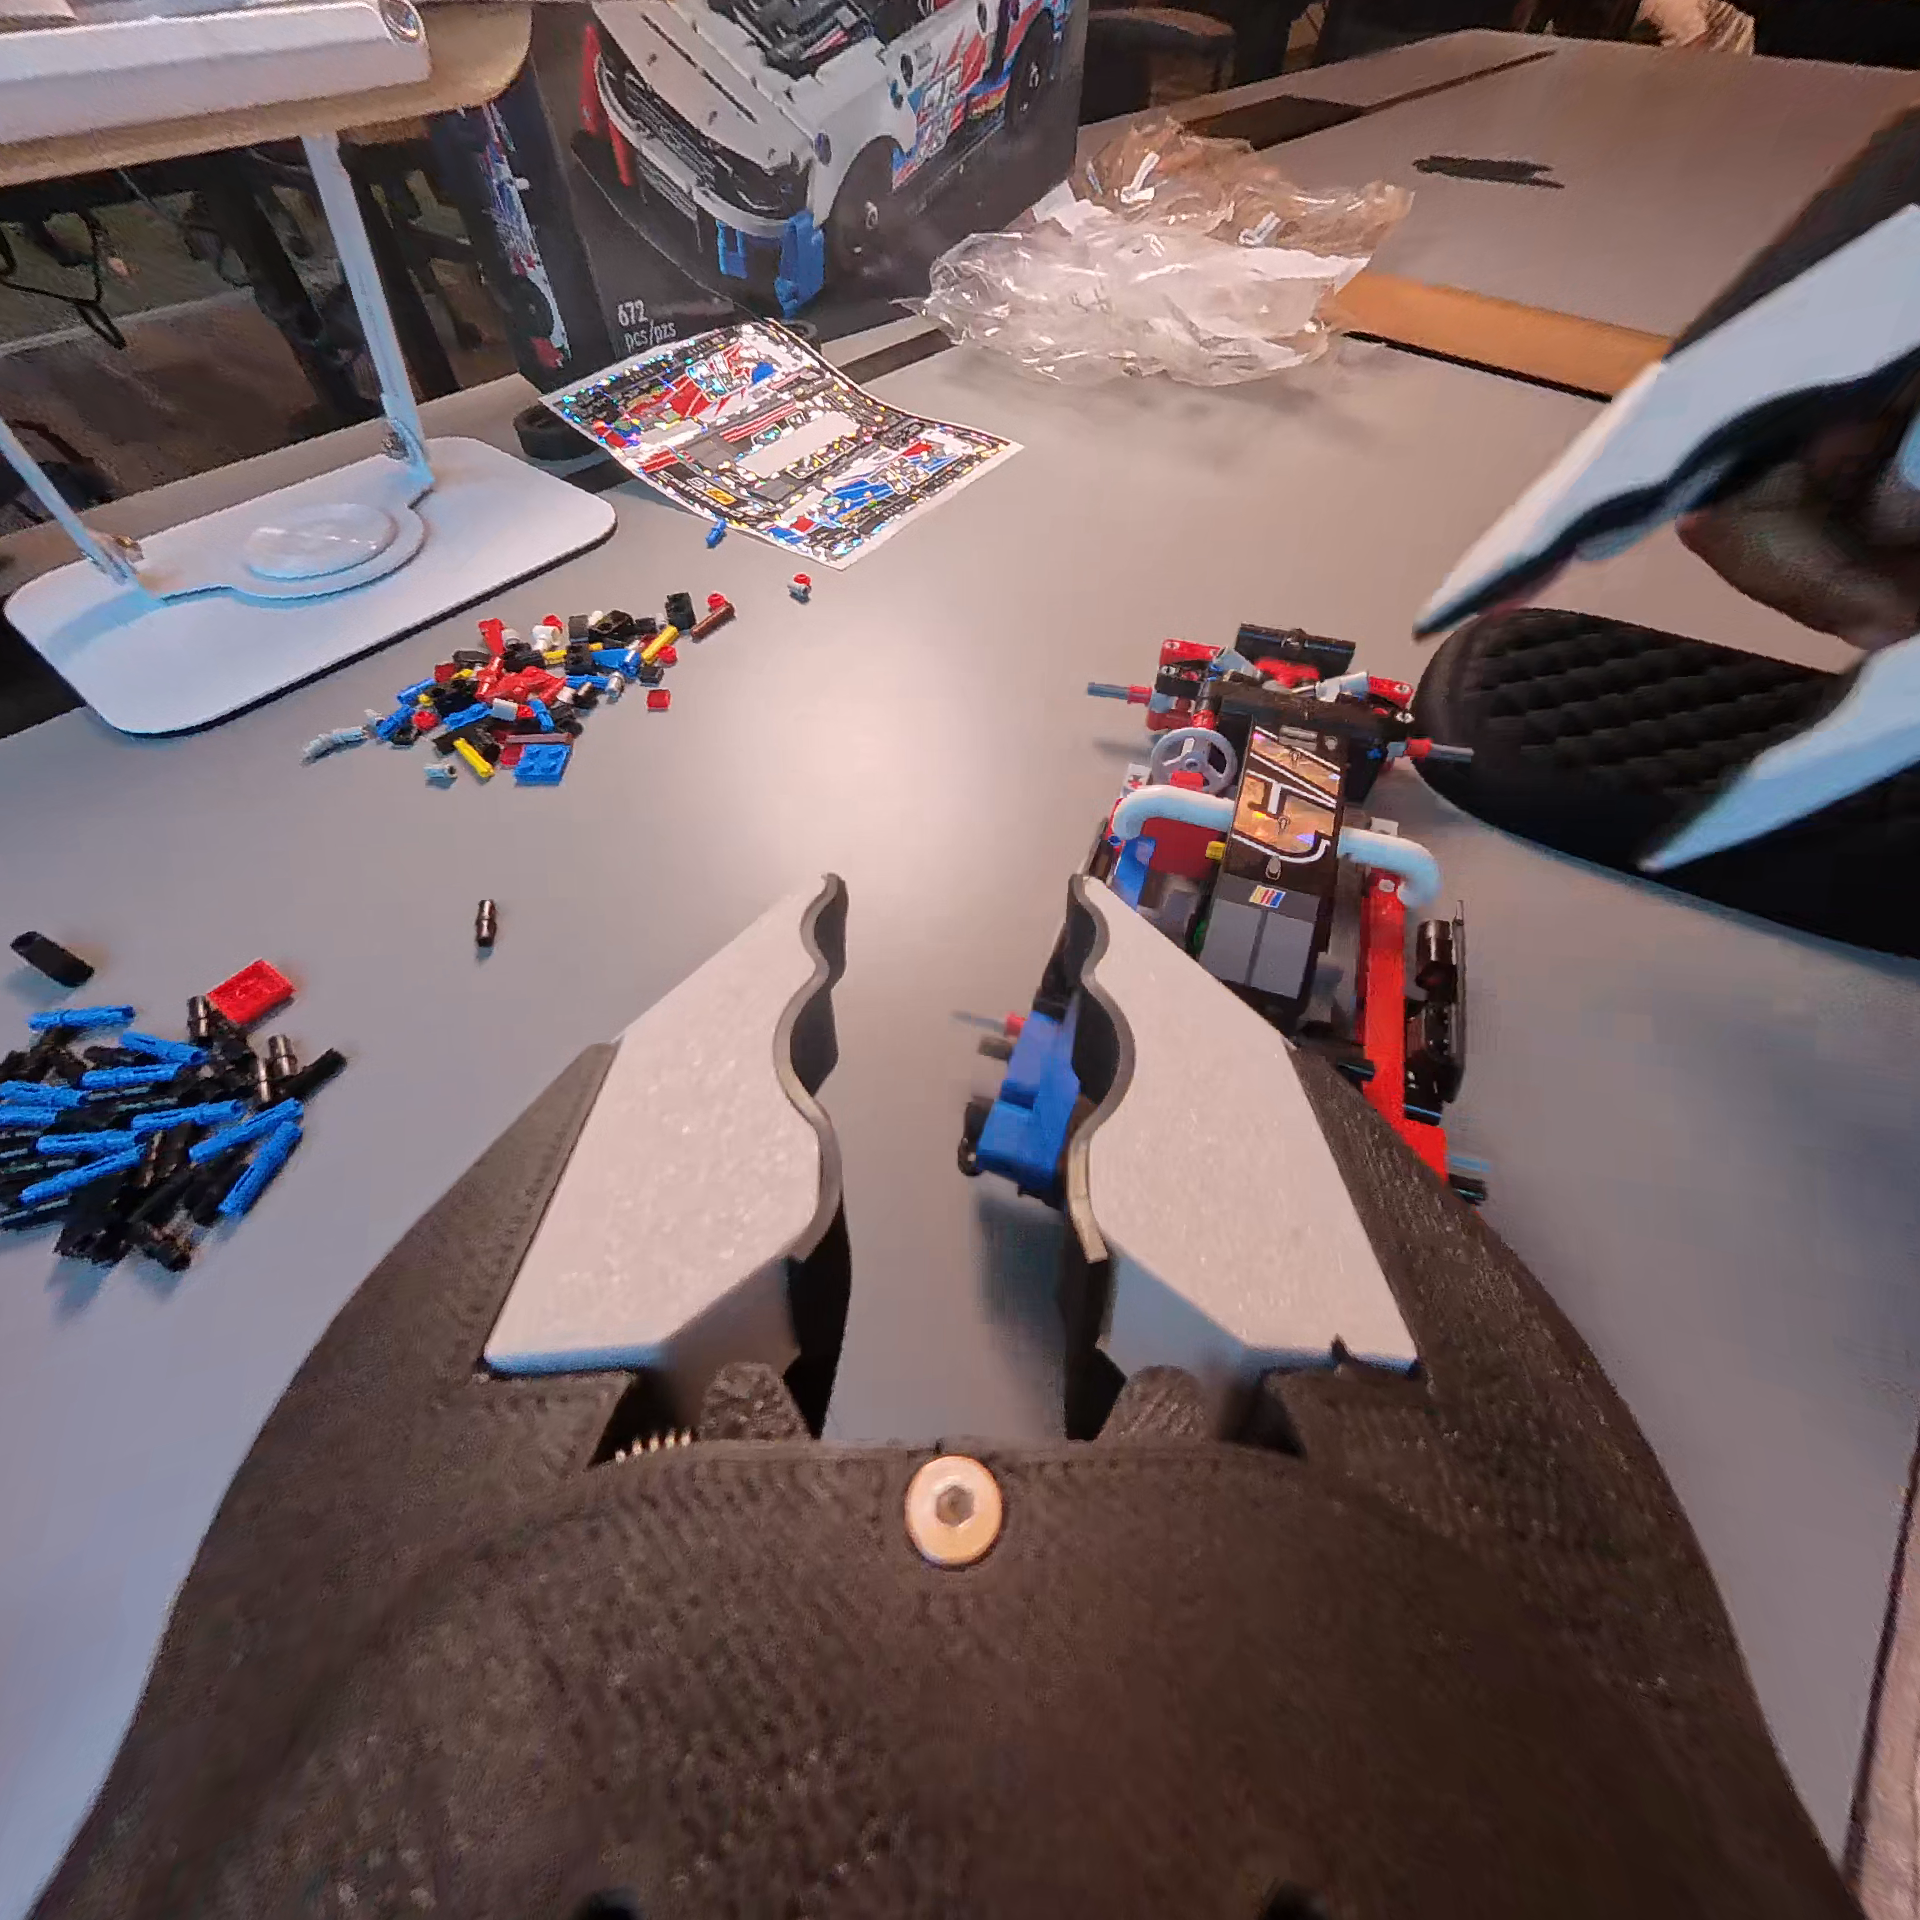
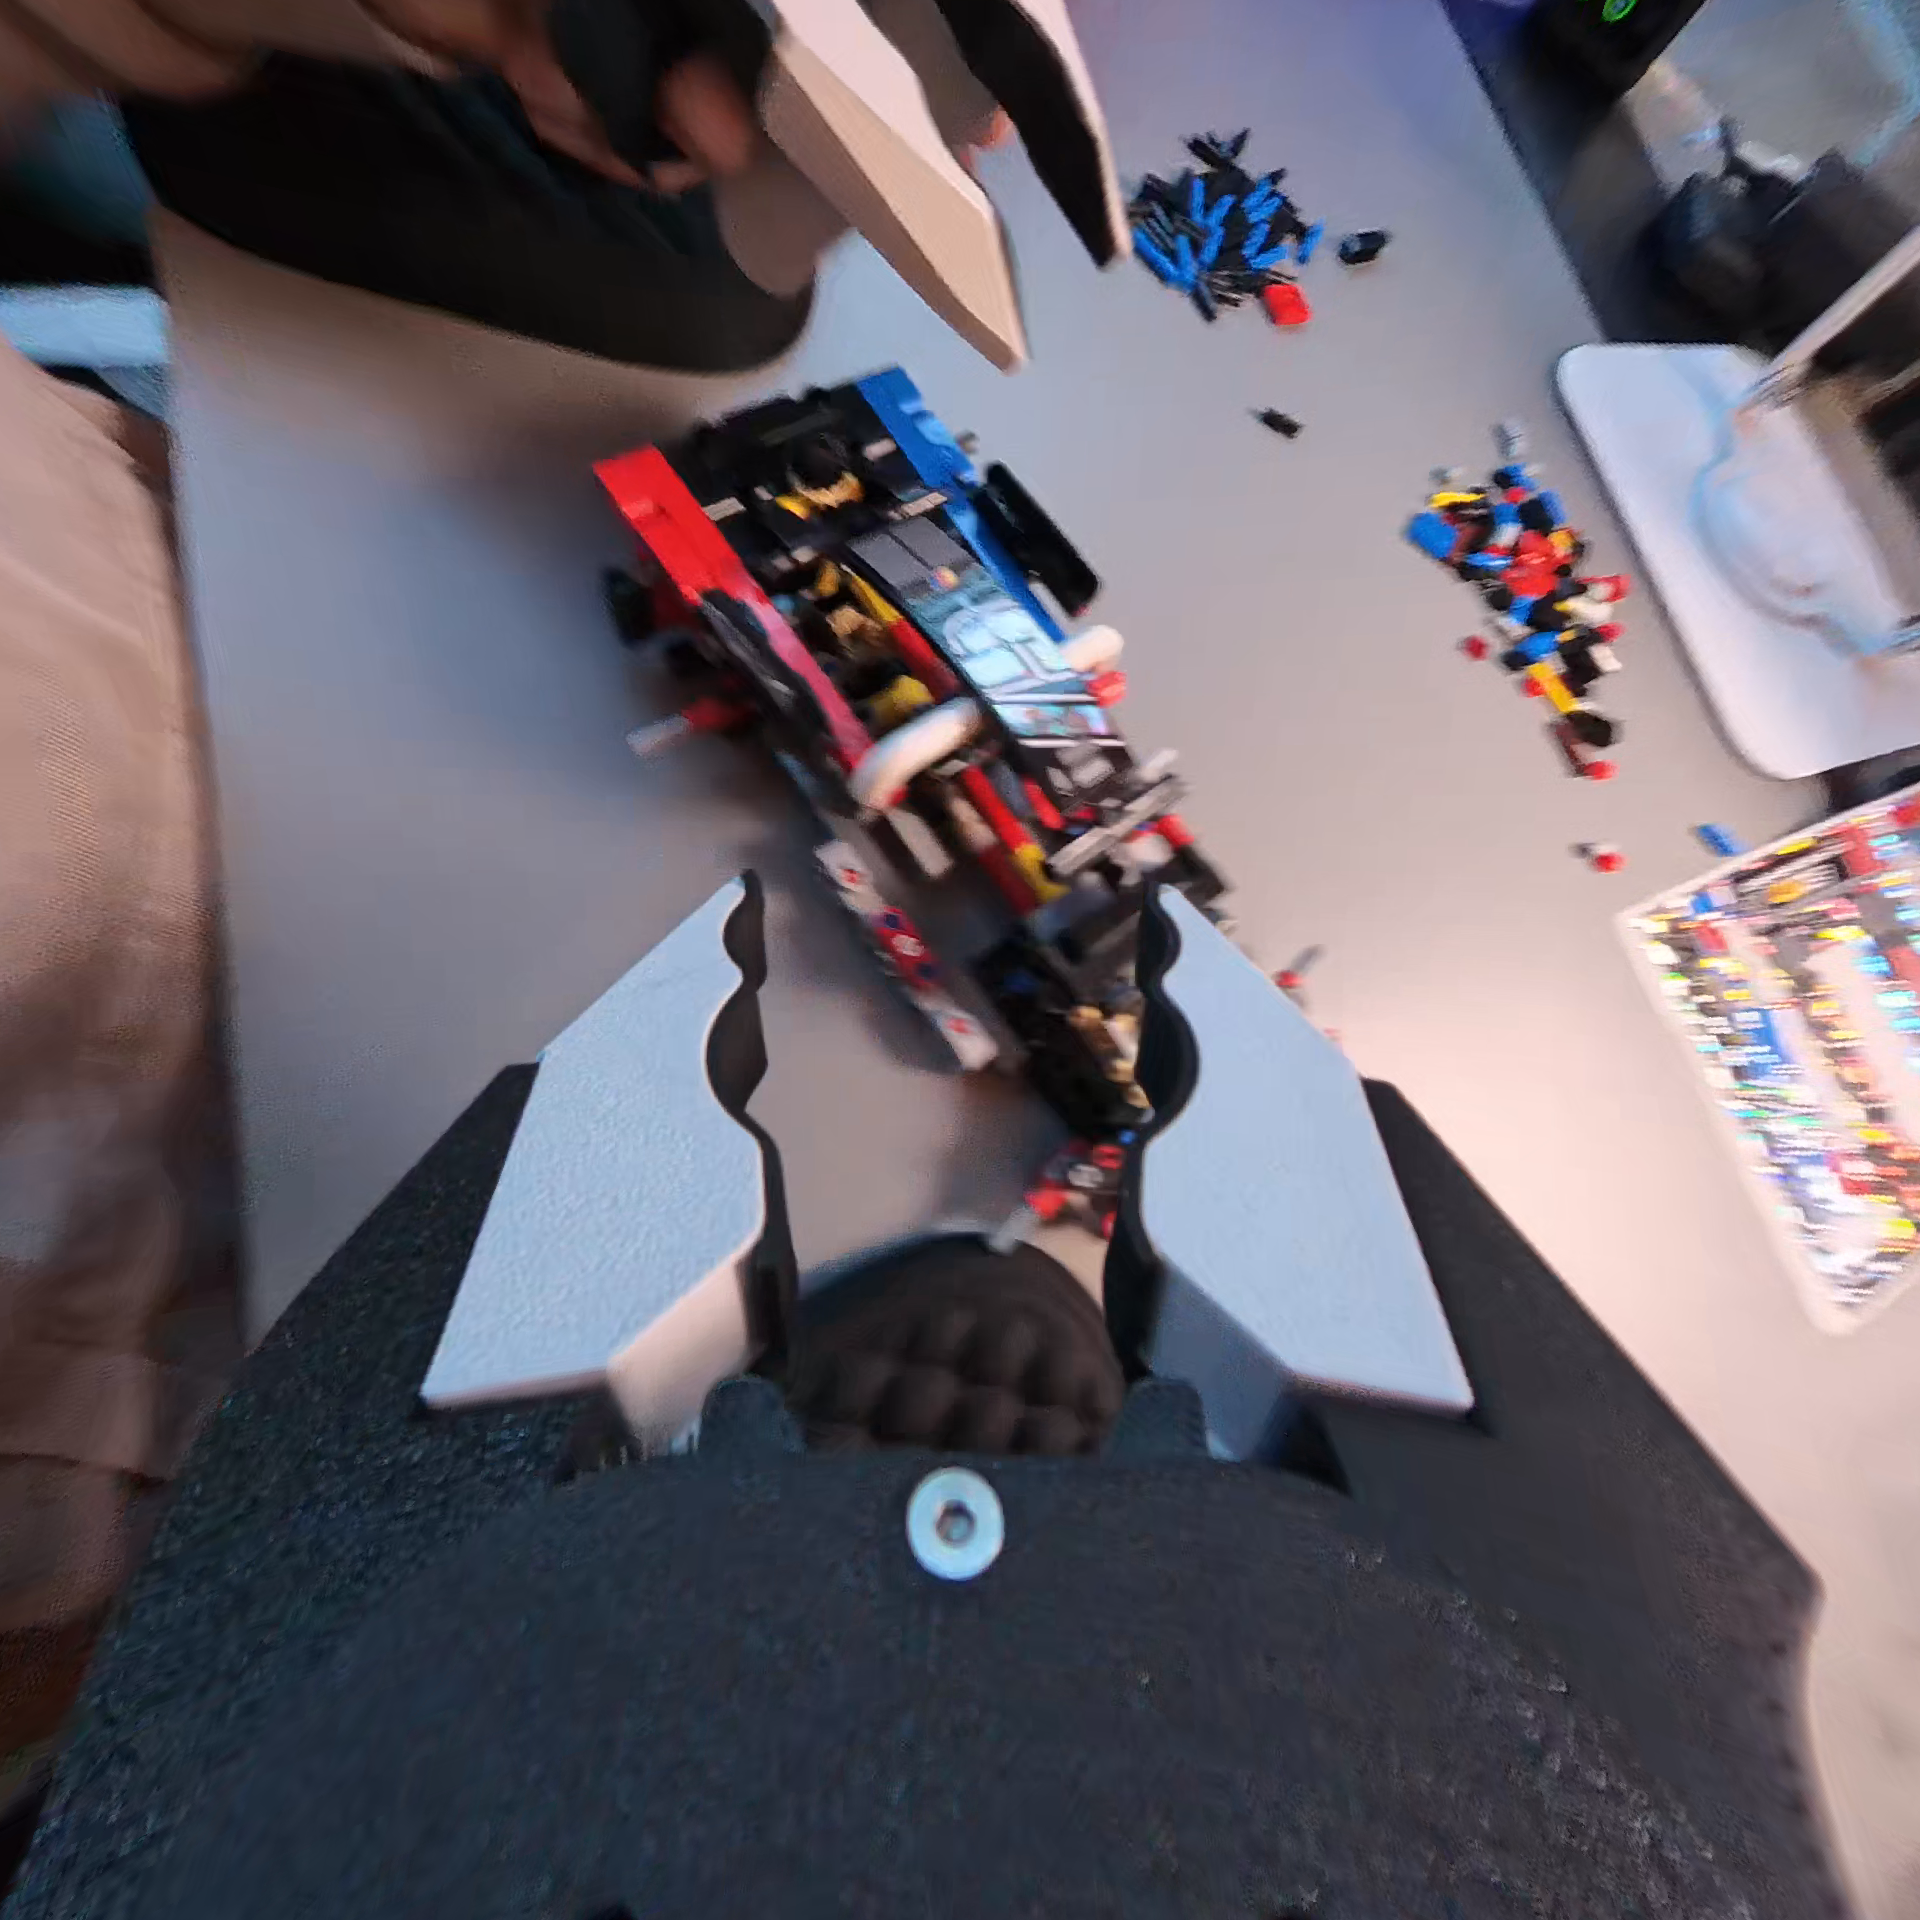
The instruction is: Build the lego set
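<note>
A: What's the model look like?

B: Half-built lego car [image 1: 1283, 914], long chassis: blue panel on one flank, red beam on the other, pale grey roll bar across the middle, steering wheel, shiny stickered black panel on top. It lies flat on the grey table [image 1: 852, 748], mid-right in your left wrist view.

A: Left to right, what else?

B: Blue-and-black pin pile [image 1: 145, 1122] far left, white stand base [image 1: 312, 582] behind it, mixed loose bricks [image 1: 540, 686], sticker sheet [image 1: 779, 447], box [image 1: 821, 145], clear bags [image 1: 1153, 270], then the car and a black textured pad [image 1: 1621, 727].

A: Your grippers?

B: Left gripper [image 1: 956, 914] released, nothing between the fingers, its right finger just beside the blue flank. Right gripper [image 2: 951, 914] spread wide, empty, over the car's front end; that view's blurred.

A: Room?

B: Bare table between bricks and car. Table's near edge sits behind the car in the right view.
</note>
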The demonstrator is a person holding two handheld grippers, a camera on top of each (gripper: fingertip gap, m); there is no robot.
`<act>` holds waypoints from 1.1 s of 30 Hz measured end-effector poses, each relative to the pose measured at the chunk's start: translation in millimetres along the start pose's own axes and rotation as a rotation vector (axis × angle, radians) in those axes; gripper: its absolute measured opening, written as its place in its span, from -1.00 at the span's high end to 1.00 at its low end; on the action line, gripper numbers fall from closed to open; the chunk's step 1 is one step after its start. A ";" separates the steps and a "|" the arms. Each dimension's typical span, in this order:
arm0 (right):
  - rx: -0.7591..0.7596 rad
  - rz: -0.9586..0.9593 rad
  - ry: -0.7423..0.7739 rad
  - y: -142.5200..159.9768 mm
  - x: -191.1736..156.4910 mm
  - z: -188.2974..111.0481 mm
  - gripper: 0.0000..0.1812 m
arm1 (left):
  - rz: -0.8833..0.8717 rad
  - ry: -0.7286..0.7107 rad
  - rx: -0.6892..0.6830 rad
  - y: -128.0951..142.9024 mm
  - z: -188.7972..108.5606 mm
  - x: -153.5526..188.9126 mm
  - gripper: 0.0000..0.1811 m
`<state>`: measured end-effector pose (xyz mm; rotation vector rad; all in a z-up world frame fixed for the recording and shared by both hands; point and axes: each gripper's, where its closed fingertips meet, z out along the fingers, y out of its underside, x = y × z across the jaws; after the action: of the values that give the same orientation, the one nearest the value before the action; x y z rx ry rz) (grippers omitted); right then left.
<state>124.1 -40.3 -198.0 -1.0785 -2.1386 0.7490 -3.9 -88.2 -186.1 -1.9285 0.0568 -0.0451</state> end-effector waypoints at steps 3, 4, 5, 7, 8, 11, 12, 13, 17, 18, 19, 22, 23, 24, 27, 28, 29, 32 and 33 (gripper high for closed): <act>-0.101 -0.121 -0.031 11.1 20.1 13.0 -0.01 | -0.011 0.018 -0.010 3.6 -15.9 6.3 0.55; -0.118 -0.139 -0.091 10.8 17.4 21.7 -0.07 | -0.012 0.025 -0.015 4.4 -21.1 9.6 0.54; -0.141 -0.150 -0.148 10.8 13.9 30.9 -0.07 | -0.012 0.030 -0.019 5.2 -26.6 13.0 0.54; -0.193 -0.193 -0.183 13.8 19.2 50.2 0.00 | -0.013 0.016 -0.022 7.4 -37.8 17.7 0.54; -0.219 -0.196 -0.206 16.6 21.8 57.4 0.11 | -0.018 0.009 -0.024 9.6 -43.0 20.8 0.55; -0.230 -0.099 -0.280 16.6 29.7 71.1 0.45 | -0.027 -0.003 -0.078 24.8 -53.1 33.3 0.55; -0.221 -0.068 -0.283 15.4 34.3 75.1 0.48 | -0.024 -0.010 -0.100 30.8 -54.4 36.9 0.55; -0.208 -0.053 -0.277 13.3 39.2 78.4 0.49 | -0.019 -0.016 -0.122 36.5 -54.5 40.4 0.56; -0.207 0.090 -0.297 4.3 51.9 84.0 0.64 | -0.035 -0.009 -0.160 46.1 -47.4 55.3 0.58; -0.214 0.121 -0.293 3.6 55.7 85.5 0.63 | -0.044 -0.001 -0.161 46.4 -44.4 59.5 0.58; -0.222 0.118 -0.287 4.3 58.0 87.0 0.59 | -0.049 0.002 -0.162 46.8 -41.2 62.4 0.58; -0.255 0.004 -0.272 9.0 56.6 86.6 0.37 | -0.053 0.011 -0.168 49.2 -33.0 68.8 0.56; -0.247 -0.023 -0.282 8.5 52.4 85.2 0.32 | -0.054 0.017 -0.169 50.1 -31.3 70.7 0.55; -0.239 -0.044 -0.279 8.6 50.5 84.2 0.29 | -0.051 0.019 -0.172 51.1 -30.0 71.7 0.55; -0.226 -0.125 -0.285 16.4 46.6 77.6 0.12 | -0.037 0.019 -0.186 54.5 -28.4 71.5 0.54; -0.231 -0.135 -0.304 21.3 45.7 74.3 0.03 | -0.037 0.022 -0.188 55.1 -28.1 71.6 0.54; -0.256 -0.145 -0.318 29.1 47.3 71.2 -0.05 | -0.037 0.025 -0.190 55.5 -27.8 71.8 0.54; -0.297 -0.158 -0.345 44.3 53.5 68.7 -0.17 | -0.029 0.030 -0.189 55.0 -25.5 73.0 0.55; -0.317 -0.166 -0.347 49.0 54.4 71.2 -0.17 | -0.029 0.034 -0.188 54.5 -24.2 74.1 0.55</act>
<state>69.8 15.4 -264.1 -0.9618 -2.6757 0.5627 67.6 -134.4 -228.3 -2.1164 0.0580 -0.0948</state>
